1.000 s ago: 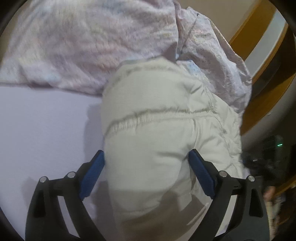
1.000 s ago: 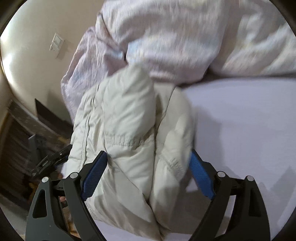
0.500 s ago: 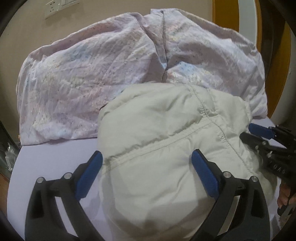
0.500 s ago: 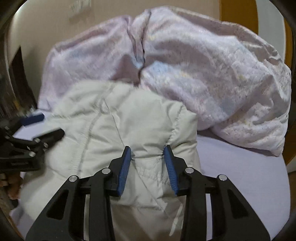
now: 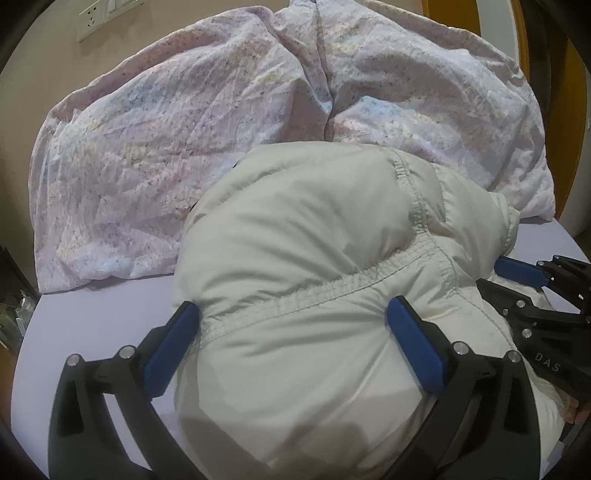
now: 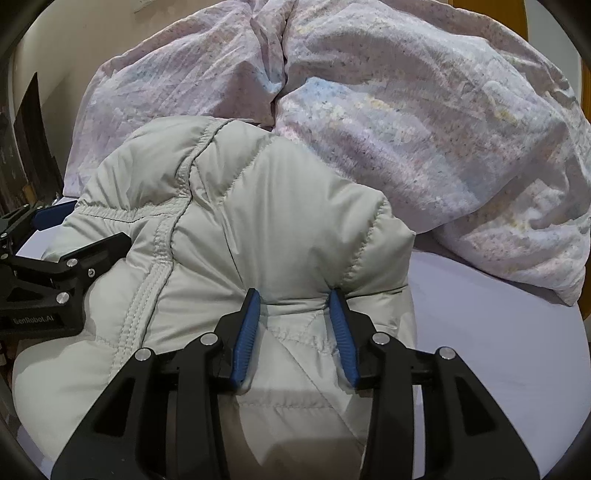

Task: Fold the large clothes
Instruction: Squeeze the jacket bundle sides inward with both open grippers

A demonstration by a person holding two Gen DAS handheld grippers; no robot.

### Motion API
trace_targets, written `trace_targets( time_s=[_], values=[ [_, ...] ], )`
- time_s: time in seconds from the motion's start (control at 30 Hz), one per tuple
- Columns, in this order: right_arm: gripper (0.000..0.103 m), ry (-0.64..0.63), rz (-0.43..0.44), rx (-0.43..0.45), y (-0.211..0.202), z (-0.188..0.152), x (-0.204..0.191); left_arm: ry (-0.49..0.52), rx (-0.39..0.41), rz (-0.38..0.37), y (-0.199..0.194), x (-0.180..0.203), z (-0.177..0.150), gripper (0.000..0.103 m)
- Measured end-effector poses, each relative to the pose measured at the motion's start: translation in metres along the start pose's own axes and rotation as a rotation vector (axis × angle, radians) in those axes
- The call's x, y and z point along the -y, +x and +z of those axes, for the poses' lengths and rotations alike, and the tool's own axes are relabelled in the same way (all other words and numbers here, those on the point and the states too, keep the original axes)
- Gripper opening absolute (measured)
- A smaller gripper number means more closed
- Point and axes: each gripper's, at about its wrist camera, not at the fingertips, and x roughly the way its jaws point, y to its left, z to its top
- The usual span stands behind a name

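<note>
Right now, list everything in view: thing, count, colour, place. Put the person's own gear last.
jacket: one, pale grey-white, puffy, bundled on the sheet in front of the duvet.
duvet: one, pale pink-lilac with a faint print, heaped at the far side against the wall.
sheet: one, lilac, under the jacket and duvet.
socket: one, white, on the beige wall, upper left in the left view.
left gripper: one, black with blue pads, jaws wide, straddling a bulge of the jacket; they have just been opening.
right gripper: one, black with blue pads, jaws pinching a fold of the jacket after closing.
</note>
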Motion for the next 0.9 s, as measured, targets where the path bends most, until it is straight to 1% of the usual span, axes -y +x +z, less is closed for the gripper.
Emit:
trace_targets(
  time_s=[0.17, 0.5, 0.8, 0.9],
  values=[
    [0.042, 0.012, 0.007, 0.008, 0.0057, -0.0012, 0.0019, 0.003, 0.007, 0.023, 0.0046, 0.0007, 0.0001, 0.101],
    [0.042, 0.018, 0.013, 0.018, 0.0088, -0.0031, 0.0023, -0.001, 0.024, 0.029, 0.007, 0.0012, -0.0018, 0.101],
    [0.042, 0.017, 0.01, 0.023, 0.0093, -0.0052, 0.0027, 0.002, 0.047, 0.053, 0.0077, 0.0036, -0.004, 0.101],
    [0.042, 0.023, -0.006, 0.02, 0.0046, -0.0031, 0.0024, 0.002, 0.059, 0.059, 0.0037, 0.0036, -0.0037, 0.101]
  ],
)
